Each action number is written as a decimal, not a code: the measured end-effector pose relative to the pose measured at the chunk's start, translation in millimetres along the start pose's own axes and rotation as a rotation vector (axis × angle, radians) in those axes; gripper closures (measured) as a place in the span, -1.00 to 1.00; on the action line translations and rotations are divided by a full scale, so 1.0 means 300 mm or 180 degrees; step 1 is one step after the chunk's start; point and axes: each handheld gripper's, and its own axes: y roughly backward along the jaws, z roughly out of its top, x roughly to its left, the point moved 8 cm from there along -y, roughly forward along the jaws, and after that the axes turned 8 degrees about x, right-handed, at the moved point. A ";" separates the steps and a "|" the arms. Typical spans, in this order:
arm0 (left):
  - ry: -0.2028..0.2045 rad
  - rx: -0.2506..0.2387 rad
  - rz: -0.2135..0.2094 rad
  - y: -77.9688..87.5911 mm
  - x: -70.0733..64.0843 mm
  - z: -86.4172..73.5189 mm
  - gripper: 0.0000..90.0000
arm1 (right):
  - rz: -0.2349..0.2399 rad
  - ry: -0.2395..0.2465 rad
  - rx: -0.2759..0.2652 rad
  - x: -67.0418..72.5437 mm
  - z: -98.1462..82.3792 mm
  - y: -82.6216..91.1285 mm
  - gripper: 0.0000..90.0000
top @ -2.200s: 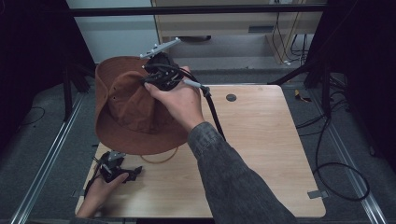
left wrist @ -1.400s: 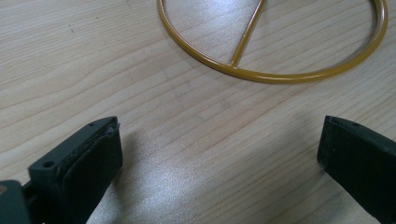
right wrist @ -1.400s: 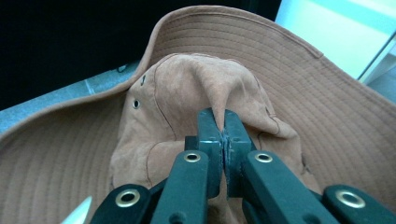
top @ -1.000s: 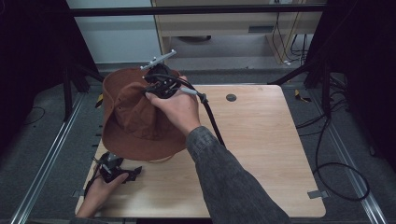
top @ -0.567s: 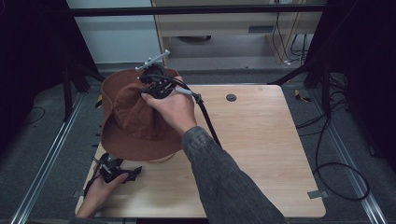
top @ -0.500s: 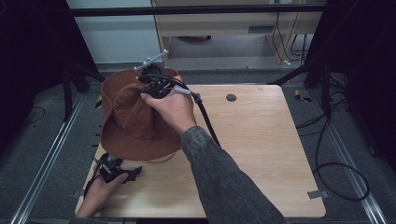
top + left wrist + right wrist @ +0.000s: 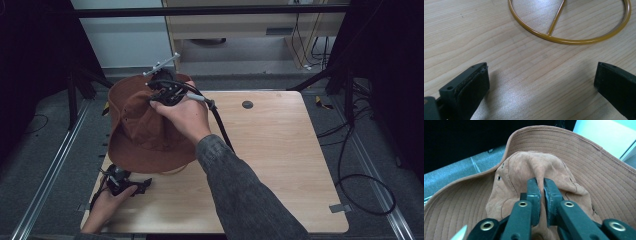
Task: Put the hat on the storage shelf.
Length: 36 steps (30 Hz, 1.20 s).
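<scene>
Right gripper [image 7: 541,195]: jaws just eased, hat [image 7: 544,167] crown fold pinched between them. Left gripper [image 7: 541,87]: spread wide, table [image 7: 524,70] beneath.

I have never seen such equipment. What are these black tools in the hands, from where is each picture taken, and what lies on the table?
A person holds a hand-held gripper in each hand; no robot arm is here. The high view looks down on the light wooden table. The other two views come from small cameras that ride on the grippers. The right gripper pinches a fold in the crown of the brown wide-brimmed cloth hat; its fingers have just been opening slightly, with the fabric between them. The left gripper rests near the table's front left corner, fingers apart, holding nothing. Ahead of it lies a yellow metal ring.
</scene>
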 end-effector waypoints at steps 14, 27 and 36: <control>0.0000 -0.0001 -0.0006 0.000 0.000 0.000 -1.00 | -0.0060 -0.0083 -0.0005 -0.012 -0.010 0.009 0.10; 0.0012 -0.0011 -0.0004 0.000 0.000 0.001 -1.00 | -0.0066 -0.0121 -0.0035 -0.021 -0.028 0.064 -0.38; -0.0015 0.0014 -0.0001 0.001 0.002 -0.001 -1.00 | -0.0046 -0.0189 -0.0076 -0.039 -0.054 0.086 -0.53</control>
